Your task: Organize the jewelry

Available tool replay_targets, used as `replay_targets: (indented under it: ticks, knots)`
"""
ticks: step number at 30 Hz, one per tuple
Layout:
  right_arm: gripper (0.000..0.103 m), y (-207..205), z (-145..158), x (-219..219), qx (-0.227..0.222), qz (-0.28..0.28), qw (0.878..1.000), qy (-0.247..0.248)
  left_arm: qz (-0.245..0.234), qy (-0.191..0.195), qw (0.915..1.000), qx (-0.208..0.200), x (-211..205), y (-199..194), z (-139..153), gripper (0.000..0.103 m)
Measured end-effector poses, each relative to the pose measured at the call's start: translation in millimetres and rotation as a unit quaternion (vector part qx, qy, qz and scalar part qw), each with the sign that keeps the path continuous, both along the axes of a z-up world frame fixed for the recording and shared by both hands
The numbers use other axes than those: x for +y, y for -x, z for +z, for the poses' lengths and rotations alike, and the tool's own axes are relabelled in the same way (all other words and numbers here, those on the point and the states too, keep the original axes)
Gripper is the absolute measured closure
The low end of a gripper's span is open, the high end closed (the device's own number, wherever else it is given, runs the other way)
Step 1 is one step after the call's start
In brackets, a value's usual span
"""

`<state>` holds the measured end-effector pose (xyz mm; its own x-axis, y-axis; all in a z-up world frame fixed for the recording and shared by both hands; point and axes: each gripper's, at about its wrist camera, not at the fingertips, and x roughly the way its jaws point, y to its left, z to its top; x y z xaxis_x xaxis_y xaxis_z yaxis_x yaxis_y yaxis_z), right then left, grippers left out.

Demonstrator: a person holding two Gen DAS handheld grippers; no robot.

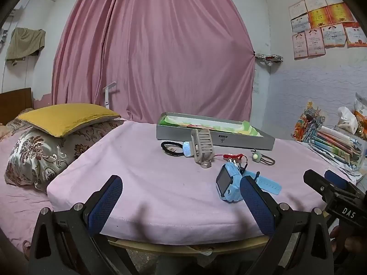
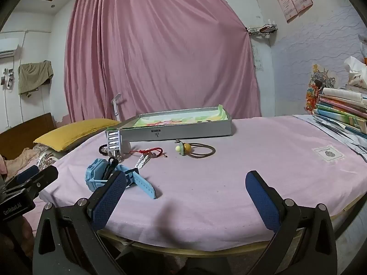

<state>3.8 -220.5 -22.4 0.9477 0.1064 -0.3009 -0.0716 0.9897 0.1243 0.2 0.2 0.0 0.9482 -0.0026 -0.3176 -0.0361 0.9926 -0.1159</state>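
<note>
A pink-covered table (image 1: 142, 183) carries a shallow grey box (image 1: 215, 137) with a colourful lining, open at the top, also seen in the right wrist view as the grey box (image 2: 179, 128). In front of it lie a beige hair claw (image 1: 203, 145), a black hair tie (image 1: 170, 149), a red cord bracelet (image 1: 231, 156), a brown hair tie with a green charm (image 2: 195, 150), a small ring (image 1: 205, 164) and a light blue smartwatch (image 1: 229, 183). My left gripper (image 1: 181, 202) is open at the table's near edge, empty. My right gripper (image 2: 187, 198) is open too, empty.
A stack of books and papers (image 2: 341, 114) sits at the table's right side with a tissue pack (image 2: 356, 73) on top. To the left lies a bed with a yellow pillow (image 1: 66, 116) and a patterned pillow (image 1: 41, 155). A pink curtain (image 1: 156, 45) hangs behind.
</note>
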Motion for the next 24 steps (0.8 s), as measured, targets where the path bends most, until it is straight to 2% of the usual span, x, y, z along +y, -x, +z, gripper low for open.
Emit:
replay_targets:
  ticks: [9,24]
  knots:
    - [0.001,-0.3,-1.8,-1.0,-0.001,-0.003,1.0,-0.001,-0.001,-0.008,1.0,-0.002,-5.7,-0.7,-0.3,0.0]
    - [0.001,-2.4,-3.8,1.5,0.002,0.0,1.0,-0.003,-0.001,0.0,1.0,0.0,-3.9,-3.7,-0.7,0.0]
